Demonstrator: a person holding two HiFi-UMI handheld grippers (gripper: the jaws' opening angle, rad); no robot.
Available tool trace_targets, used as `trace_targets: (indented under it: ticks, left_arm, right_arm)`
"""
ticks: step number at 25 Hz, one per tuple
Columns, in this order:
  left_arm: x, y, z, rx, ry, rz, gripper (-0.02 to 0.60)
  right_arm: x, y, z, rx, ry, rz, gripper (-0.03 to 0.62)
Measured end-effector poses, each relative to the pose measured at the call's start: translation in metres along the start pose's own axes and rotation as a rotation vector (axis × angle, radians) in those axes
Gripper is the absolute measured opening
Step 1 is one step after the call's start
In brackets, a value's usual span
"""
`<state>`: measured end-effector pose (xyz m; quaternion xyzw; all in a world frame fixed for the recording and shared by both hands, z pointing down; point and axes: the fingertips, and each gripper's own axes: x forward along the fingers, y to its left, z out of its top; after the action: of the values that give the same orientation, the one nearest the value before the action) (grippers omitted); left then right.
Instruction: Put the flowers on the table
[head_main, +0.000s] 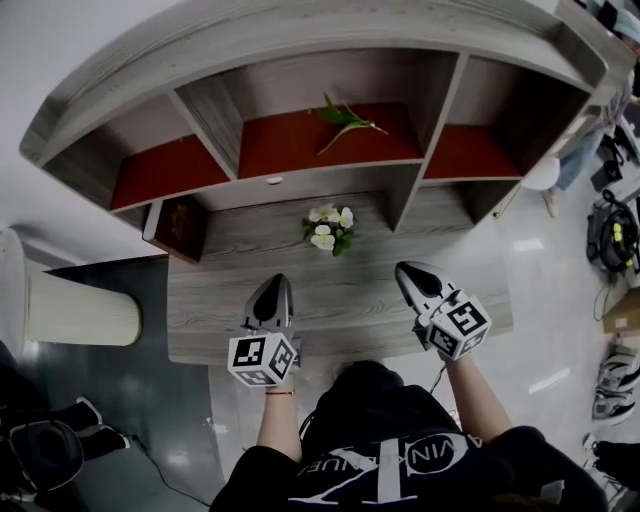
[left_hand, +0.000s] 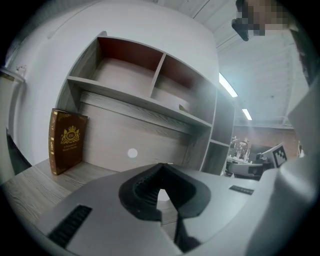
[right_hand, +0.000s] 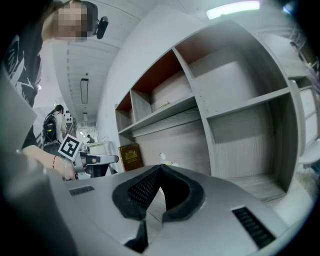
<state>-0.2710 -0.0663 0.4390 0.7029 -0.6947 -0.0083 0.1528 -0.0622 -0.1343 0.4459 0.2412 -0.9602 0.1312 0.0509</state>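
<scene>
We hold both grippers over the table (head_main: 350, 290), facing the shelf (head_main: 320, 180). The left gripper (head_main: 275, 285) and right gripper (head_main: 408, 272) are closed on nothing. White flowers (head_main: 330, 228) sit on the table ahead, between them, and a green sprig (head_main: 345, 120) lies on the shelf beyond. Both look light, soft and crushable, so we would pinch the stems.

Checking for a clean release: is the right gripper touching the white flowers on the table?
Apart. The head view shows bare table between the right gripper and the white flowers.
</scene>
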Motion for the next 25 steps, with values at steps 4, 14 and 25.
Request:
trace_targets:
  ticks: [4,14,25]
  left_arm:
    - [-0.005,0.002,0.009,0.009,-0.02,0.005,0.003]
    - [-0.014,0.004,0.031,0.028,-0.075,0.017,0.003]
    - [-0.024,0.011,0.061,0.057,-0.146,0.037,0.003]
  right_arm:
    - [0.0,0.001,0.005,-0.008,-0.01,-0.001,0.009]
    - [-0.003,0.009,0.025,-0.031,-0.05,0.012,0.009]
    - [0.004,0.019,0.05,-0.057,-0.095,0.04,0.009]
